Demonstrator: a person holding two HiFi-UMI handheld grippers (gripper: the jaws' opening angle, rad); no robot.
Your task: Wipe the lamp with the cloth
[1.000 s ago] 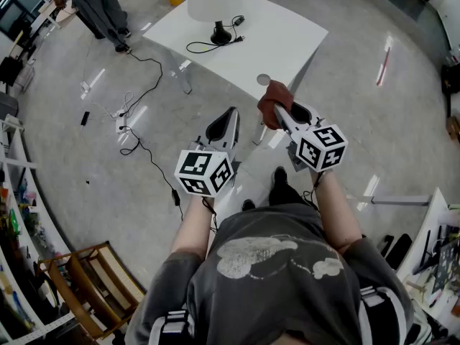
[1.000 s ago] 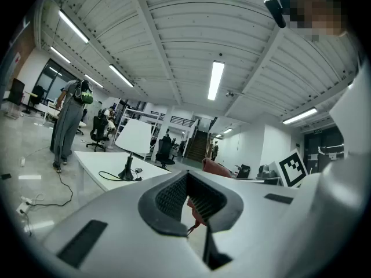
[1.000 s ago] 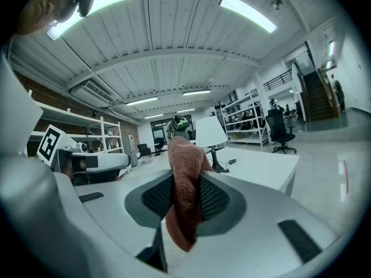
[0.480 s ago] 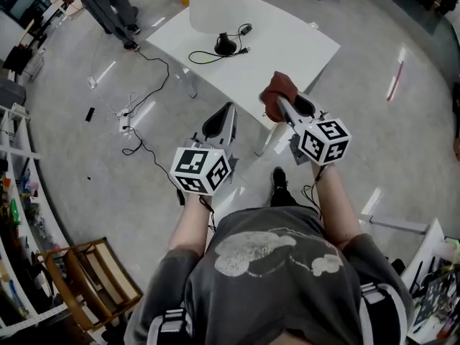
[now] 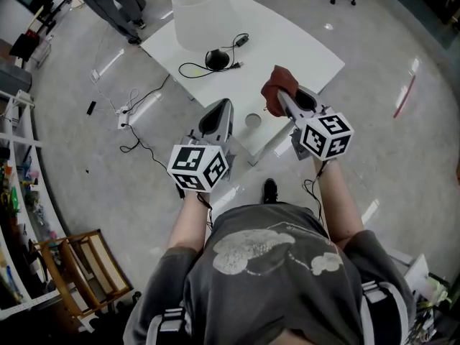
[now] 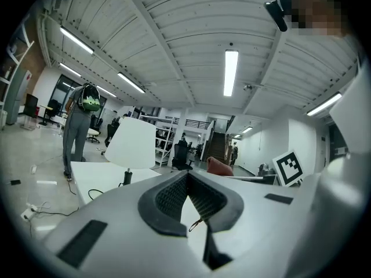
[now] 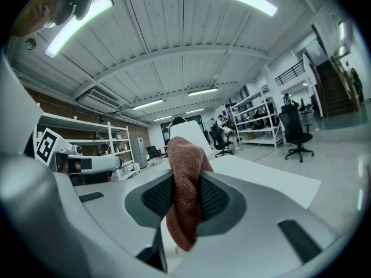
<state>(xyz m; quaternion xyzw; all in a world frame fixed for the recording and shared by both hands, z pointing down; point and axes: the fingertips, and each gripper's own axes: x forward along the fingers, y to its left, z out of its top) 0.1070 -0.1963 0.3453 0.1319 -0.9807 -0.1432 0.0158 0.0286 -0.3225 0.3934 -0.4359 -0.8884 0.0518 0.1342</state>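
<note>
Table (image 5: 295,45), lamp (image 5: 198,6) nearer; right claw (image 5: 280,100) clamps cloth (image 5: 275,86); left claw (image 5: 223,106) closed, empty.

Head view overhead, gripper views share lamp (image 6: 132,143)

Rust-red cloth, white lamp

The cloth (image 5: 275,92) is rust-red with a woven texture; the lamp (image 5: 198,6), upper left, is white-shaded and black-based; the table (image 5: 302,49) is white.

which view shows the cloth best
Right gripper view: the cloth fills the centre, pinched between the jaws. Head view shows a small red bundle; left gripper view only a distant red scrap.
</note>
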